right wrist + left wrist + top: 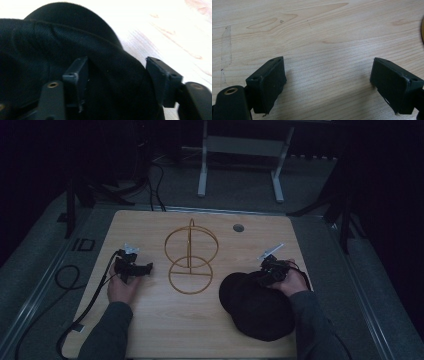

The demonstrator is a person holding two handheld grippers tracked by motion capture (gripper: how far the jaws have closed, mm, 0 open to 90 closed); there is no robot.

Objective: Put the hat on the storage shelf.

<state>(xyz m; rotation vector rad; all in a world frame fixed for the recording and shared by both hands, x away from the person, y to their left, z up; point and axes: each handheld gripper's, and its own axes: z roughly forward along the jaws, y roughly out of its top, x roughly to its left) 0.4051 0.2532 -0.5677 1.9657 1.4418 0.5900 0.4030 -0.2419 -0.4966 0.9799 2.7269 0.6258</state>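
Note:
A black cap (257,307) lies on the right half of the wooden table (165,330). My right gripper (264,279) is at the cap's far rim, held by a hand. In the right gripper view the cap (75,30) has its edge between the jaws of my right gripper (116,62). One jaw is inside the cap and the other outside, still set wide apart. My left gripper (145,269) rests on the table at the left. It is open in the left gripper view (328,61), with bare wood between its jaws. A gold wire stand (191,255) of two rings stands between the hands.
A round cable hole (238,227) sits near the table's far edge. Black cables (70,280) trail off the left side onto the floor. A grey metal frame (240,150) stands beyond the table. A sliver of the gold stand (422,32) shows at the right edge.

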